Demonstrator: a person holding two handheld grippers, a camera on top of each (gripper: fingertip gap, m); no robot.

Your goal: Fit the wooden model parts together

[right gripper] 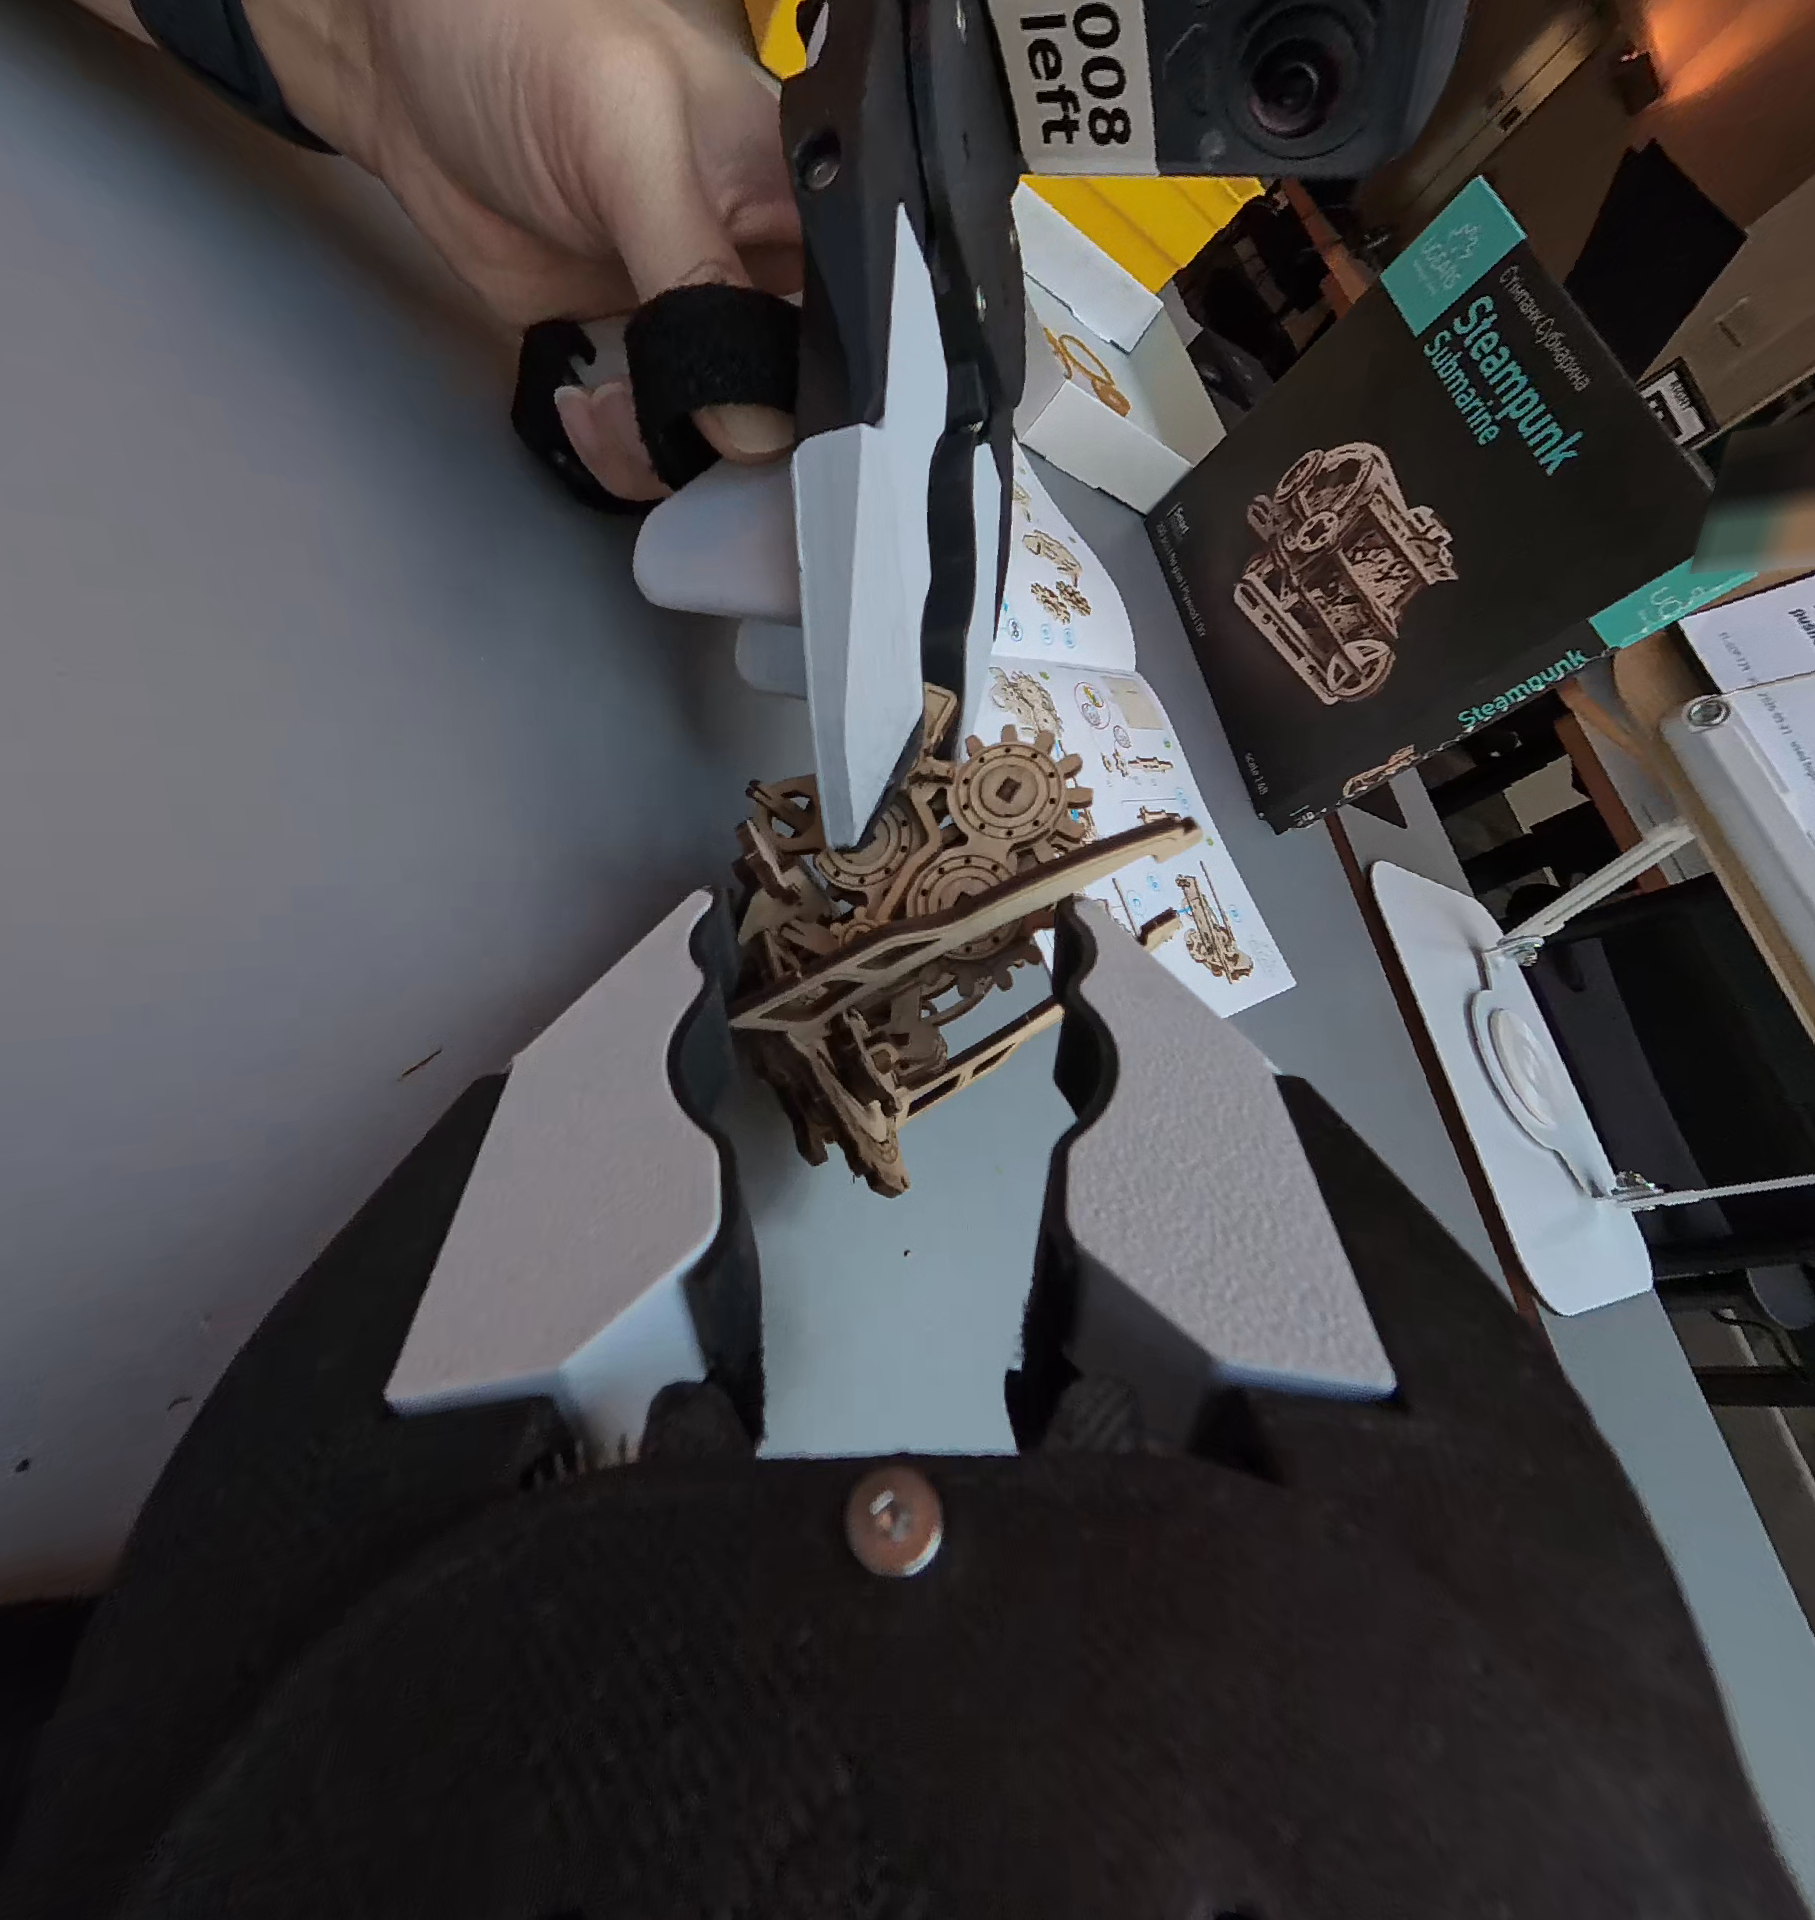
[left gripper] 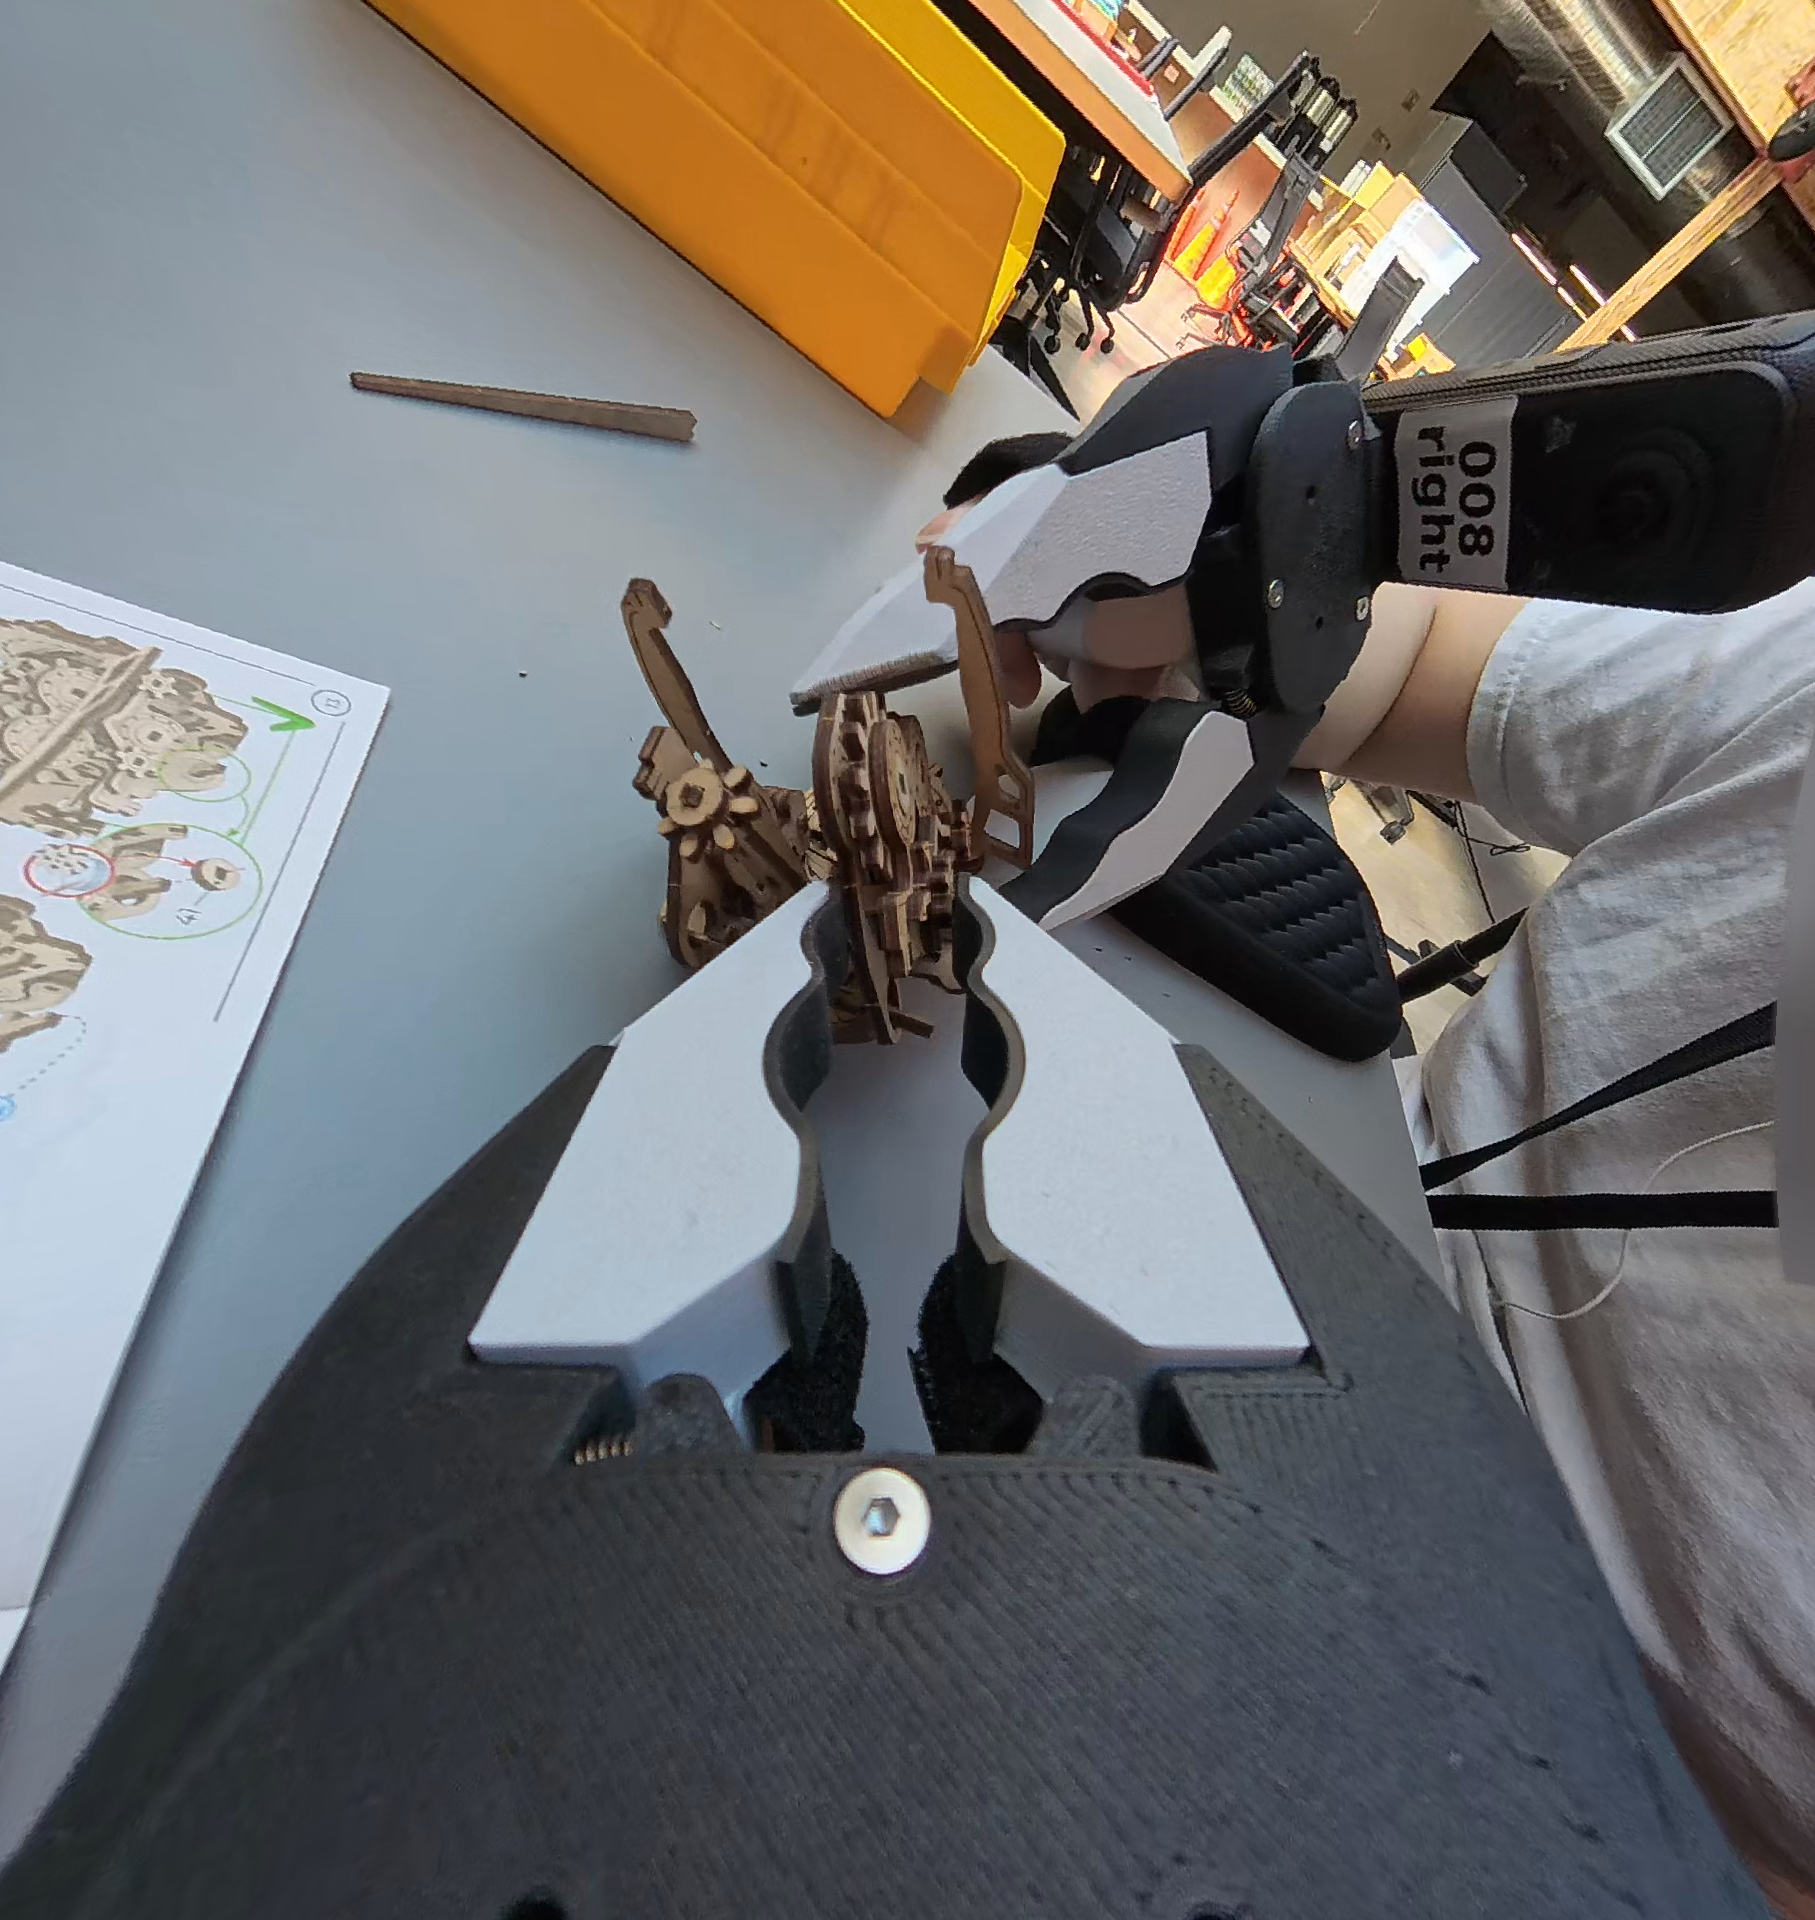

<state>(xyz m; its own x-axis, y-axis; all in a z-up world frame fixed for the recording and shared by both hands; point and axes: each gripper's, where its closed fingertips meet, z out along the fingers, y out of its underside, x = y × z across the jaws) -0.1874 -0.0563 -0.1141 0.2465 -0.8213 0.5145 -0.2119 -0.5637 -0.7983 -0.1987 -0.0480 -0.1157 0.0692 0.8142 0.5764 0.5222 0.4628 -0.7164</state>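
Observation:
The wooden gear model (left gripper: 882,831) rests on the grey table (left gripper: 259,364). My left gripper (left gripper: 898,914) is shut on its gear block; in the right wrist view it (right gripper: 882,810) comes down from above onto the gears (right gripper: 986,810). My right gripper (right gripper: 887,925) is shut on a flat curved wooden arm (right gripper: 944,925) and holds it against the model's side. In the left wrist view that arm (left gripper: 976,686) spans the right gripper's (left gripper: 924,805) fingers. A matching curved arm (left gripper: 664,665) stands on the model's far side.
Yellow bins (left gripper: 778,187) line the table's far side, with a loose wooden stick (left gripper: 529,405) before them. An instruction sheet (left gripper: 103,831) lies on the left. The dark kit box (right gripper: 1422,540), a white box (right gripper: 1100,395) and a white stand (right gripper: 1505,1091) sit near the table edge. Only a small space, under 4 cm, lies between the two pairs of fingers.

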